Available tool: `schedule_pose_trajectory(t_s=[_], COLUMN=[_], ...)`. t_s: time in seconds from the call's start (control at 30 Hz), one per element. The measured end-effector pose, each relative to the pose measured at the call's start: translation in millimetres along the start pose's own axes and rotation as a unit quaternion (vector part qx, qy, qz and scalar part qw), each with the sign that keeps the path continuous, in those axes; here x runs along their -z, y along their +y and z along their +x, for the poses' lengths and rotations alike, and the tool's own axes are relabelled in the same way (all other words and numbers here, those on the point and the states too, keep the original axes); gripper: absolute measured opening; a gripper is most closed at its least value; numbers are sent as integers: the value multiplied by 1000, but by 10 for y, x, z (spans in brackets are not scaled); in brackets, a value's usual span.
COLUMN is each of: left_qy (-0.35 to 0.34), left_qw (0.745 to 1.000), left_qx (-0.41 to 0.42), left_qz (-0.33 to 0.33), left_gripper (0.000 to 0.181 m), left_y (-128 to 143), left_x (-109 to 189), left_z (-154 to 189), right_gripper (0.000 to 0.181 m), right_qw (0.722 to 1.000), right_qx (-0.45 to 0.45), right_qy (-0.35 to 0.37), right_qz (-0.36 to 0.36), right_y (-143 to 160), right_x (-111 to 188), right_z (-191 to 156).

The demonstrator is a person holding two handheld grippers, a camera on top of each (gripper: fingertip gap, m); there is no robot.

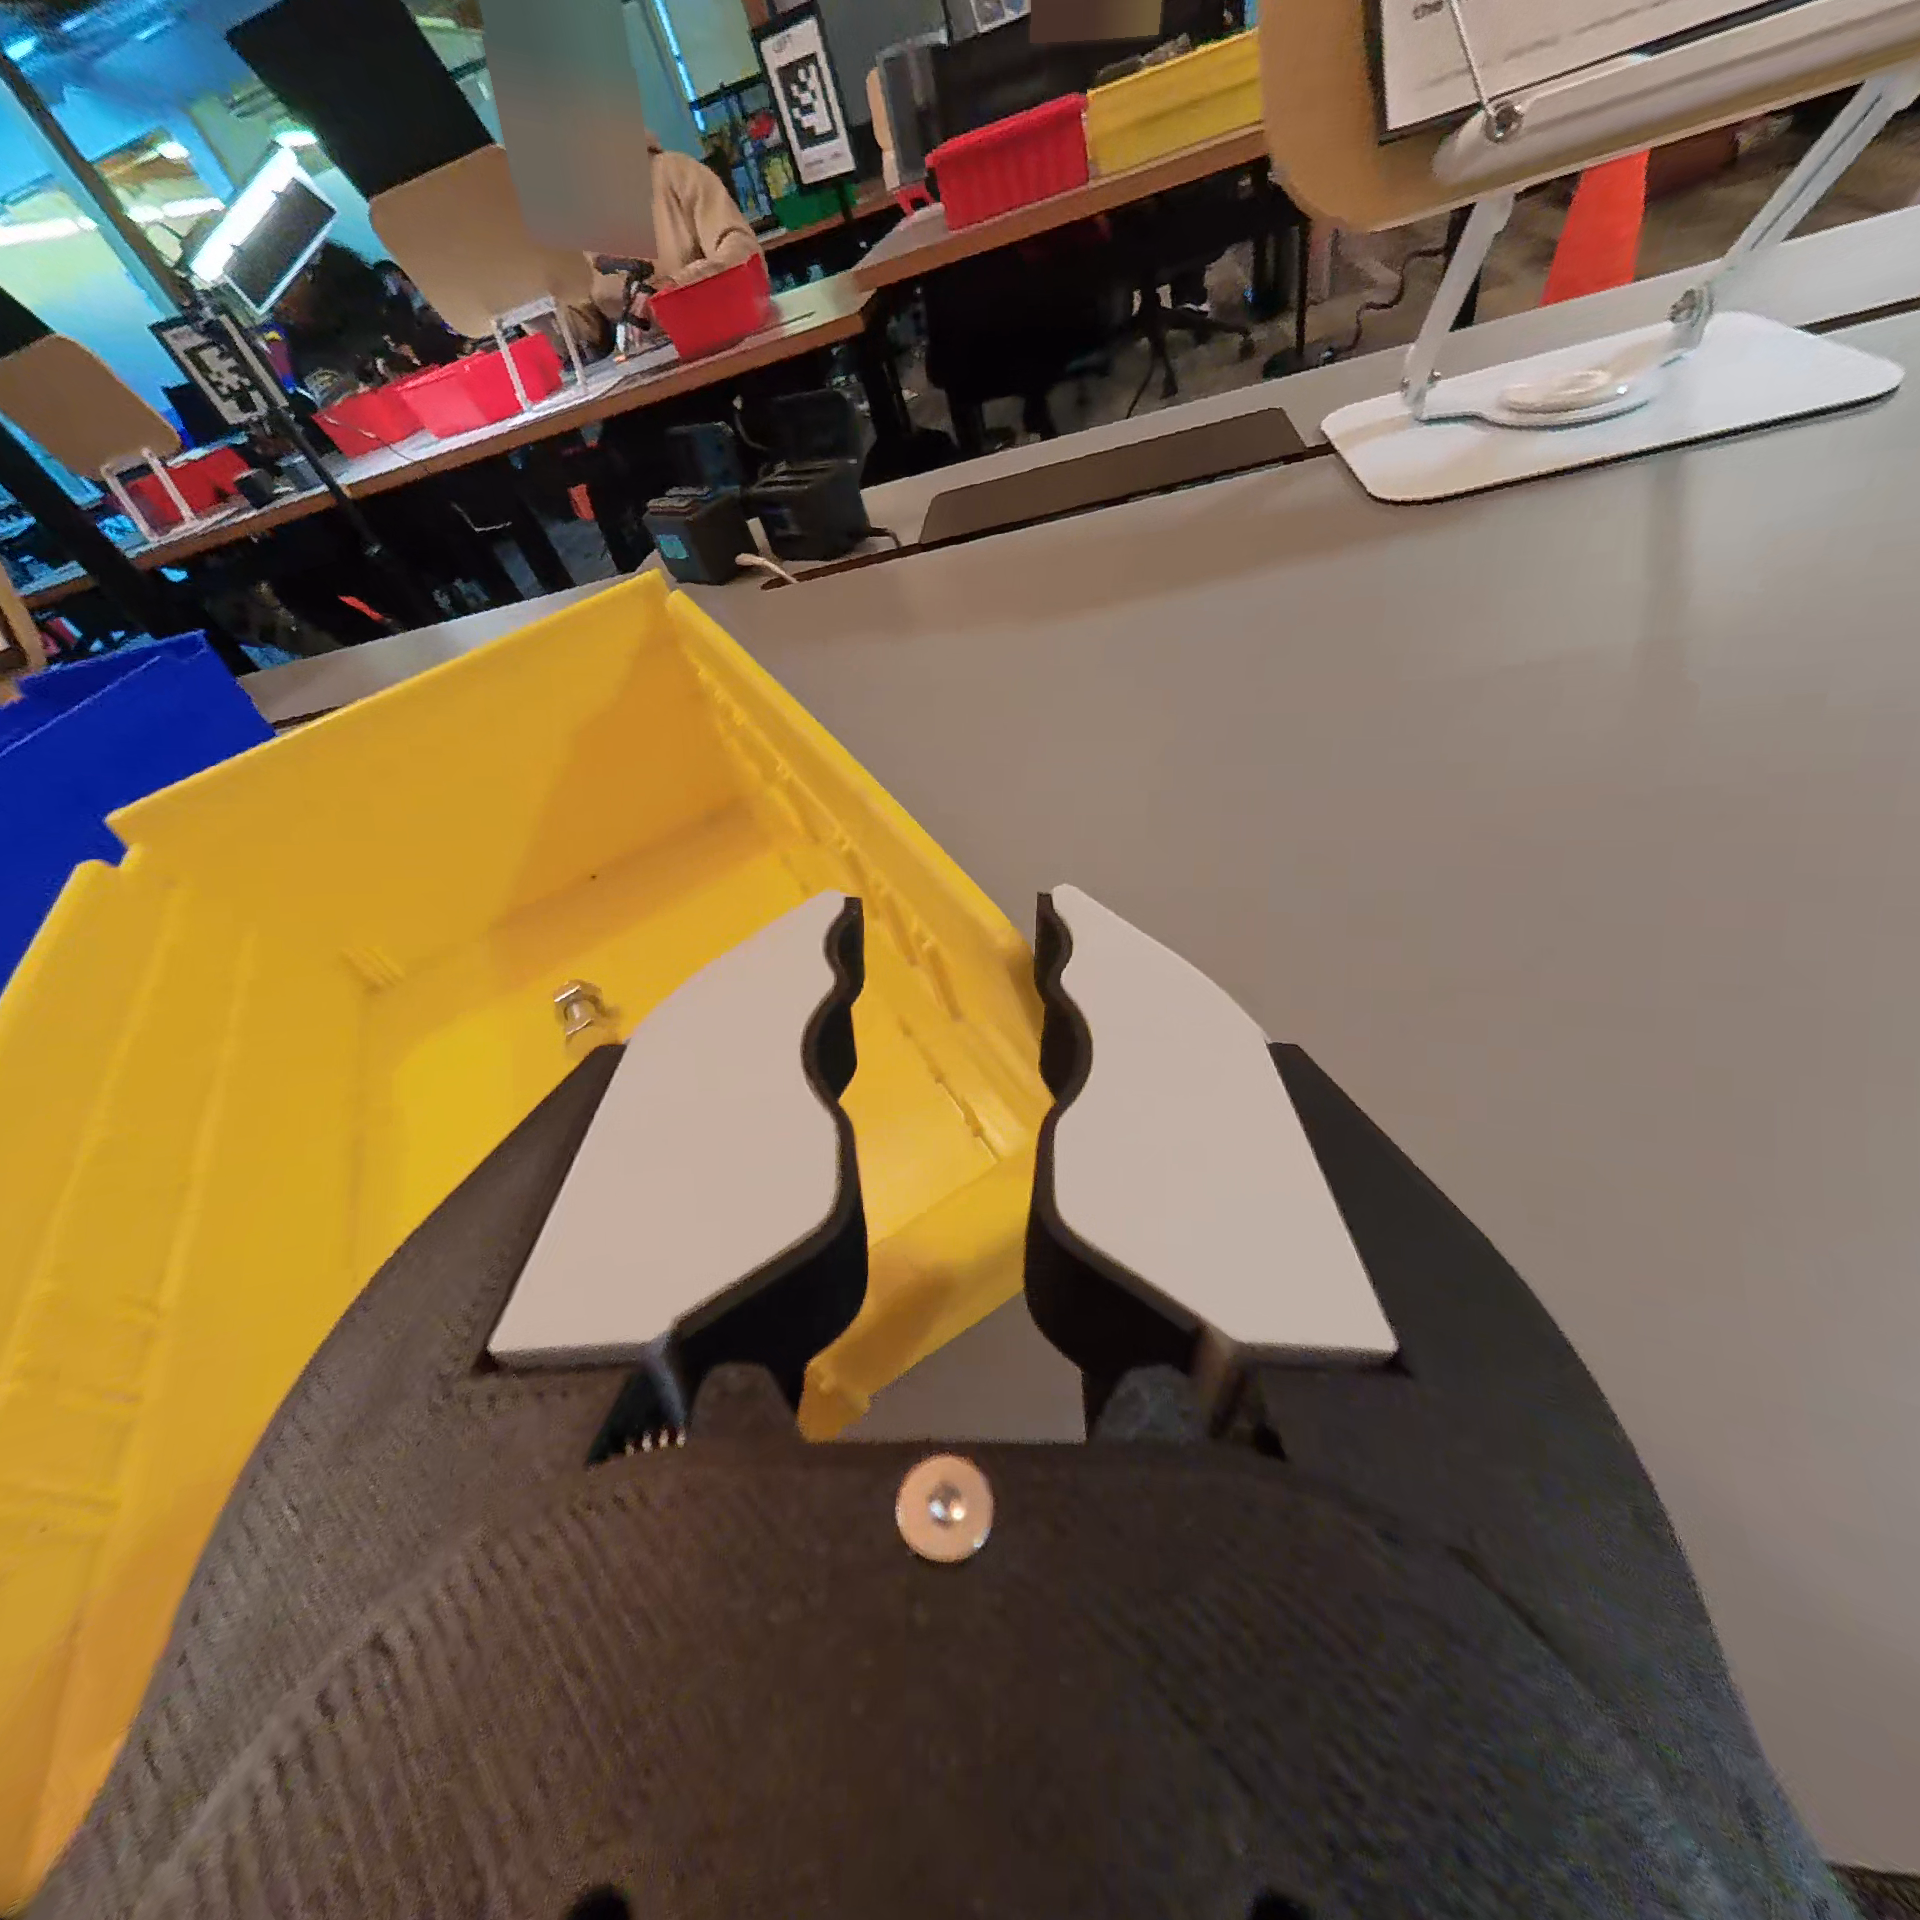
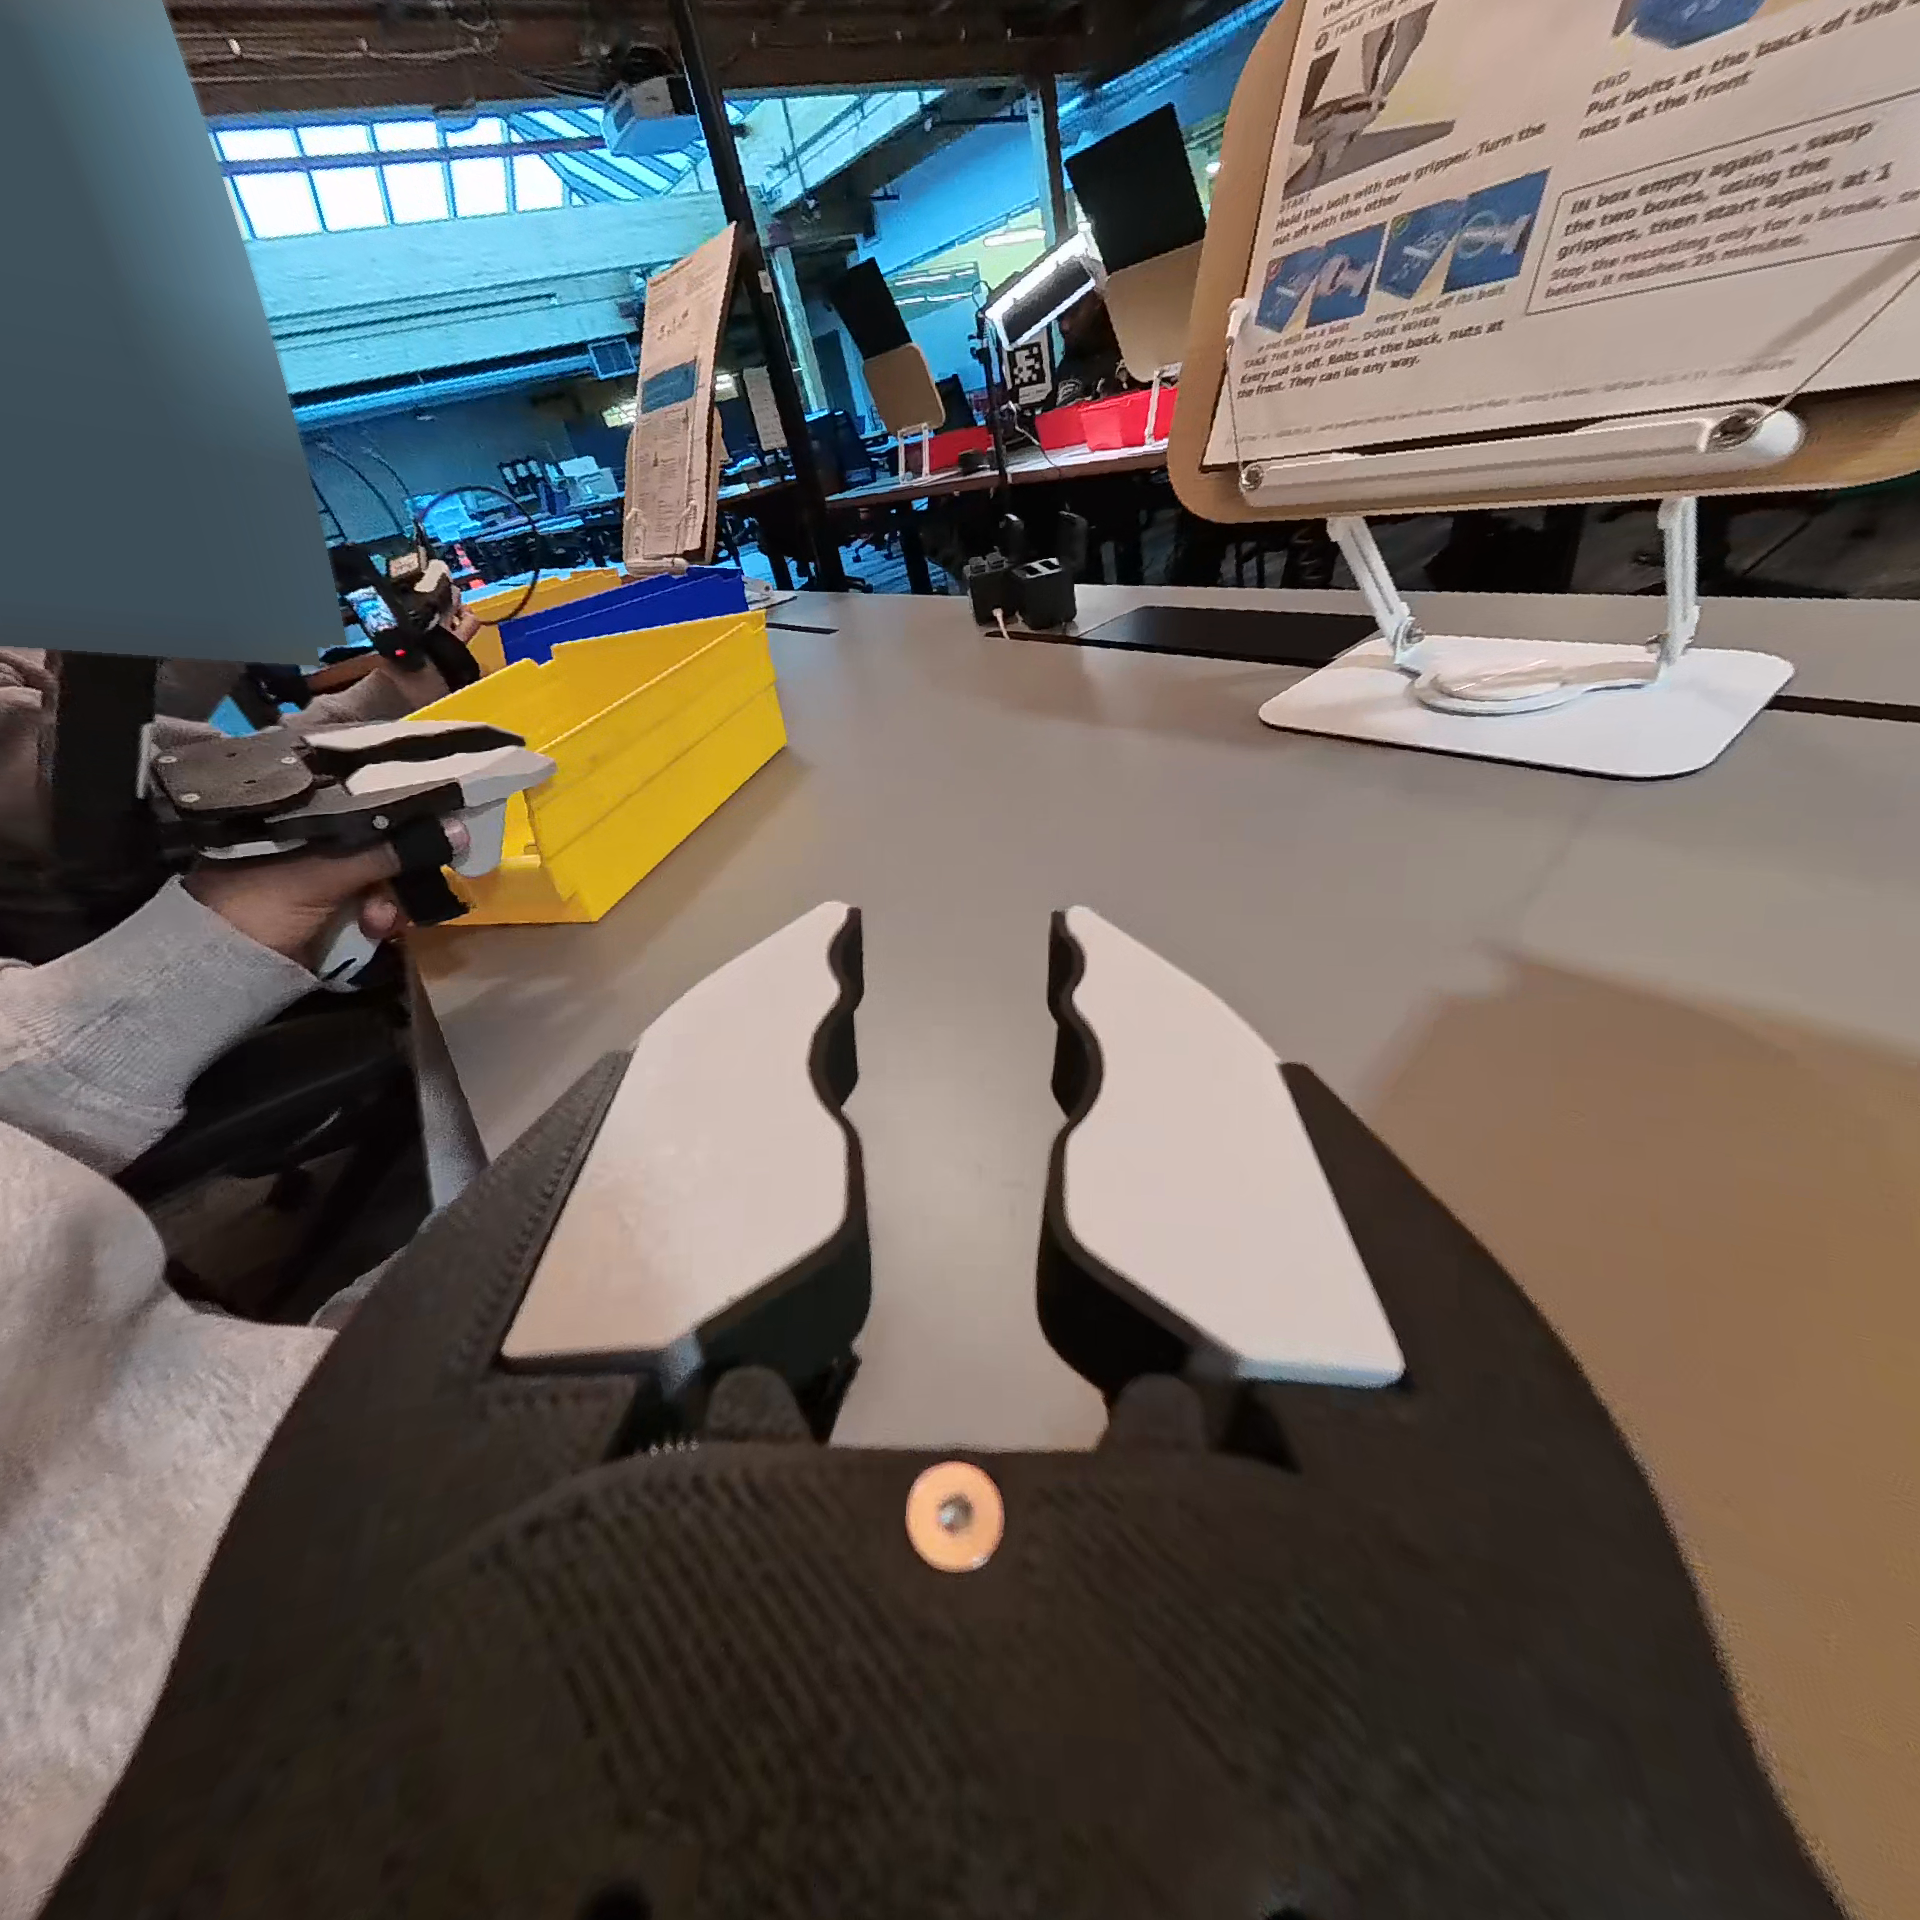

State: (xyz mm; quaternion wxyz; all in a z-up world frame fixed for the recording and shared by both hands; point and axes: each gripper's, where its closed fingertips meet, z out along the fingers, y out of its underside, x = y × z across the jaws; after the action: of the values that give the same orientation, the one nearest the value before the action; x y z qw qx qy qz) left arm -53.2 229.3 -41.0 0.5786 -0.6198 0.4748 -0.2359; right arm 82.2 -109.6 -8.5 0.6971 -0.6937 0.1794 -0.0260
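A yellow bin stands on the grey table. A small metal bolt with a nut lies on the bin floor. My left gripper is open and empty, held over the bin's near right corner, its left finger above the bin floor. In the right wrist view my right gripper is open and empty above bare table. The yellow bin sits to its left, with the left gripper held by a hand at the bin's near end.
A blue bin stands left of the yellow one, and shows behind it in the right wrist view. A white stand holding an instruction sheet is at the far right of the table. Other tables with red bins and people lie beyond. My right fingertips sit around 35 centimeters from my left ones.
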Motion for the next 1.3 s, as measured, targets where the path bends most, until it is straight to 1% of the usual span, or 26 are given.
schedule_pose_trajectory(t_s=[0.13, 0.27, 0.37, 0.47, 0.53, 0.6, 0.67, 0.73, 0.8, 0.87, 0.9, 1.3], left_qy=[-14, -26, -50, -93, -106, -92, -80, -73, -74, -75, -75, -39], left_qw=[1000, 998, 996, 992, 990, 990, 988, 986, 984, 985, 986, 995], left_qx=[15, 56, 70, 79, 88, 109, 134, 149, 157, 153, 147, 92], left_qz=[-2, -5, -12, -19, -19, -13, -19, -32, -29, -27, -26, -22], left_gripper=[28, 26, 29, 23, 23, 26, 29, 27, 22, 10, 9, 4], left_y=[50, 112, 179, 260, 315, 337, 393, 468, 483, 488, 492, 435], left_x=[43, 68, 107, 177, 201, 188, 147, 112, 103, 103, 102, 53], left_z=[-141, -351, -591, -892, -1037, -1073, -1081, -1093, -1122, -1141, -1141, -936], right_gripper=[34, 33, 31, 31, 31, 30, 30, 30, 30, 30, 30, 29], right_qw=[1000, 999, 999, 999, 999, 999, 999, 999, 999, 998, 998, 998], right_qx=[-23, -32, -30, -24, -22, -25, -32, -34, -35, -38, -40, -44], right_qy=[-12, -15, -18, -24, -24, -25, -27, -27, -27, -28, -29, -31], right_qz=[-2, -7, -21, -26, -31, -34, -32, -31, -31, -31, -31, -34], right_y=[22, 43, 90, 108, 125, 137, 135, 130, 129, 131, 133, 148], right_x=[-42, -70, -94, -107, -115, -118, -117, -112, -107, -105, -106, -96], right_z=[2, 7, -19, -55, -56, -53, -51, -45, -38, -33, -32, -24])
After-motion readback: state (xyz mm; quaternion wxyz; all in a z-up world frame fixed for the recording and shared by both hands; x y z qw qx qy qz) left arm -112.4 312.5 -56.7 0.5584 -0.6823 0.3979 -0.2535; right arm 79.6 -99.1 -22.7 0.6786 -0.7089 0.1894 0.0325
